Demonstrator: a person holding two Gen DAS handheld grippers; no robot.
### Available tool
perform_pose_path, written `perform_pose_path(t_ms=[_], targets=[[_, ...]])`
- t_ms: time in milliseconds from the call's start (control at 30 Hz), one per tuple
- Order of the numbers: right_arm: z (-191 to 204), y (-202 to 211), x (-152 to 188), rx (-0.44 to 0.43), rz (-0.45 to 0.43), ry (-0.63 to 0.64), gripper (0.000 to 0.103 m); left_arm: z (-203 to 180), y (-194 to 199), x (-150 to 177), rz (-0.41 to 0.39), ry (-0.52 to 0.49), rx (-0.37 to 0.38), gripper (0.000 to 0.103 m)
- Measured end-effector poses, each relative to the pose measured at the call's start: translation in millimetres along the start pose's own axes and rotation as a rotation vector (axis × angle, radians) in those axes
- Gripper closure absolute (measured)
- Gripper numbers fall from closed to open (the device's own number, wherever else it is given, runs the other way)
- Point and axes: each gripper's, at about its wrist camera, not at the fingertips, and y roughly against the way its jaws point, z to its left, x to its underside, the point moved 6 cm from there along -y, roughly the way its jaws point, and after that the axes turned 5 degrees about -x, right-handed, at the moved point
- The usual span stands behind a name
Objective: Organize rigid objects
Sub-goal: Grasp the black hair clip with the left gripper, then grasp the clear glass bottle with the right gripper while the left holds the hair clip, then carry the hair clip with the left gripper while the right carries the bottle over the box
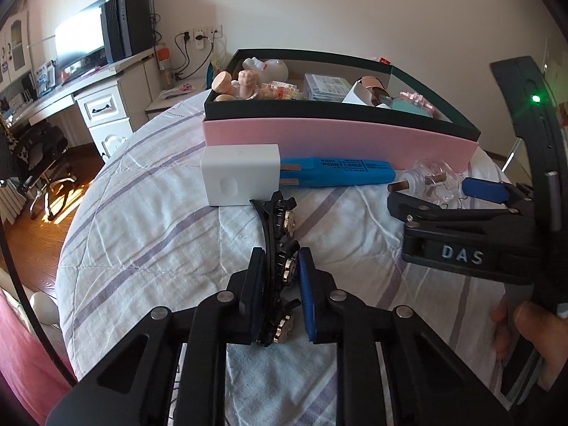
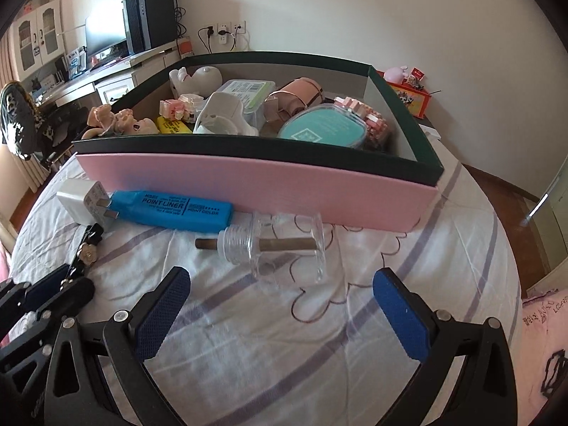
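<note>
In the left wrist view, the left gripper (image 1: pixel 280 284) is pinching a black hair clip with gold ornaments (image 1: pixel 282 245) that lies on the striped bed quilt (image 1: pixel 142 213), below a white plug adapter (image 1: pixel 239 174). In the right wrist view, the right gripper (image 2: pixel 280 305) is spread wide before a clear plastic spool with a wooden stick (image 2: pixel 277 246). The pink box with dark rim (image 2: pixel 255 181) already holds many things; a blue marker pen (image 2: pixel 177 209) and the others wait near its front side.

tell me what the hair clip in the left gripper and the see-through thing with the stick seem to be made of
Hair clip: glossy black body, probably plastic, with shiny gold-toned studs that look metallic; the left gripper is shut on it. See-through piece: clear moulded plastic or maybe glass, since the bedding shows through its ribbed neck. The stick through it looks matte brown, likely wood.
</note>
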Motion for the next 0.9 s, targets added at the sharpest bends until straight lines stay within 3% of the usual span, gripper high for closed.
perform_pose_path(t_ms=[200, 233, 300, 333, 600, 900], targets=[[1, -10, -8, -0.034, 0.015, -0.002, 0.003, 1, 3, 1, -0.007, 0.016, 0.032, 0.085], [2, -11, -8, -0.041, 0.019, 0.002, 0.011, 3, 4, 2, -0.010, 0.020, 0.036, 0.085], [1, -10, -10, -0.052, 0.015, 0.000, 0.016, 4, 7, 2, -0.012, 0.019, 0.046, 0.085], [1, -7, -8, -0.049, 0.005, 0.003, 0.026, 4, 10, 3, -0.016, 0.021, 0.049, 0.085], [-7, 28, 8, -0.127, -0.062, -0.031, 0.026, 2, 39, 2, -0.064, 0.023, 0.061, 0.085], [-1, 122, 33, -0.181, -0.267, -0.061, 0.026, -21, 94, -7, -0.179, -0.015, 0.042, 0.085]])
